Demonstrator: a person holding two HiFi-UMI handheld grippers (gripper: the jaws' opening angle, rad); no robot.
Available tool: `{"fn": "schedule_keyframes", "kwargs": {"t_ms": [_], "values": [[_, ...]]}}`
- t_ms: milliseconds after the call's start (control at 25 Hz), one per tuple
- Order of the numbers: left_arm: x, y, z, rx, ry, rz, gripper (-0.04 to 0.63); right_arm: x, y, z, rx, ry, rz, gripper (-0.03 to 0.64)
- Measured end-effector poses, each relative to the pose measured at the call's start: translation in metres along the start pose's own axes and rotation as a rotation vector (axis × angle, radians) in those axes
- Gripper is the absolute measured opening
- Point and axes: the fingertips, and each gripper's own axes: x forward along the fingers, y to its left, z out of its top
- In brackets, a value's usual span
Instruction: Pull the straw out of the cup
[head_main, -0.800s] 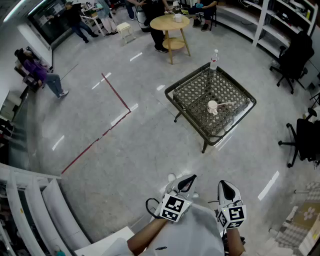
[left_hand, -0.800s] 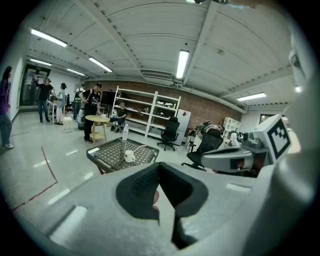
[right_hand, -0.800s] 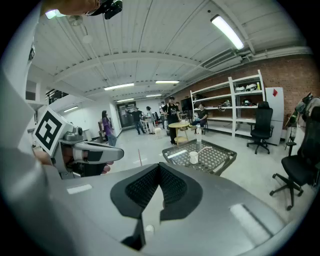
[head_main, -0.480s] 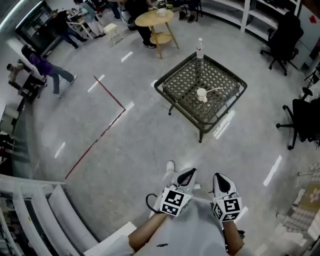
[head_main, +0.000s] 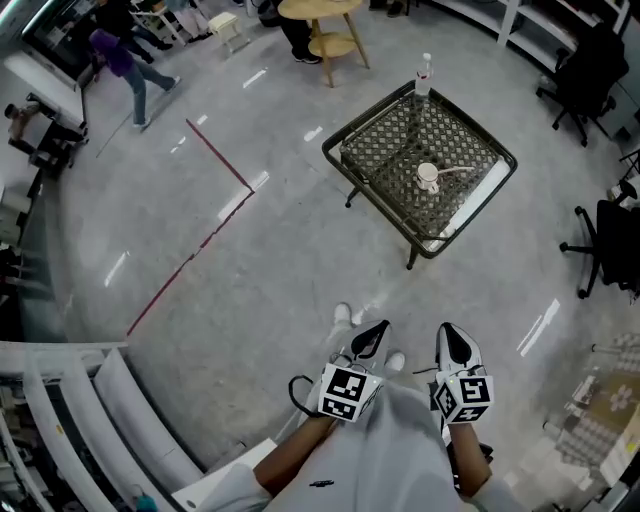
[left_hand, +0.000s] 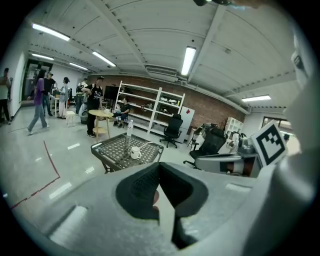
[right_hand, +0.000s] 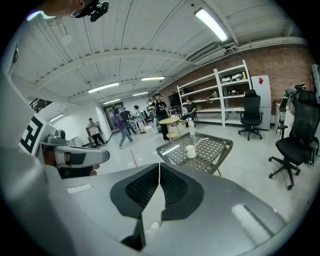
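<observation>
Since the earlier frames the person in purple (head_main: 128, 52) has walked toward the top left of the head view, and the round wooden table (head_main: 322, 10) has slid to its top edge. On the grey floor (head_main: 250, 310) stands a metal mesh table (head_main: 395, 150), with a clear bottle (head_main: 423, 72) upright at its far corner. Low in the view, well apart from that table, the left gripper (head_main: 383, 327) and right gripper (head_main: 447, 330) sit side by side, each with its jaws together on nothing. The white cup (head_main: 428, 178) stands near the table's middle, the straw (head_main: 460, 170) in it and leaning out to the right.
</observation>
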Motion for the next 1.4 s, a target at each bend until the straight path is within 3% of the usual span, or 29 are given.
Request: {"fn": "schedule_keyframes", "kwargs": {"t_ms": [360,680,1080,1400], "values": [[-0.013,0.129,0.062,-0.014,-0.050,-0.017,-0.002,0.098,0.077,0.079,-0.068,-0.026,-0.027,0.023],[0.014,0.181,0.092,0.036,-0.034,-0.102,-0.002,0.148,0.083,0.094,-0.046,-0.018,-0.092,0.031],[0.080,0.179,0.121,0.081,0.000,-0.158,-0.002,0.180,0.017,0.131,-0.052,-0.033,-0.157,0.038],[0.175,0.170,0.156,0.106,0.036,-0.169,-0.002,0.233,-0.071,0.169,-0.067,-0.012,-0.127,0.058]]}}
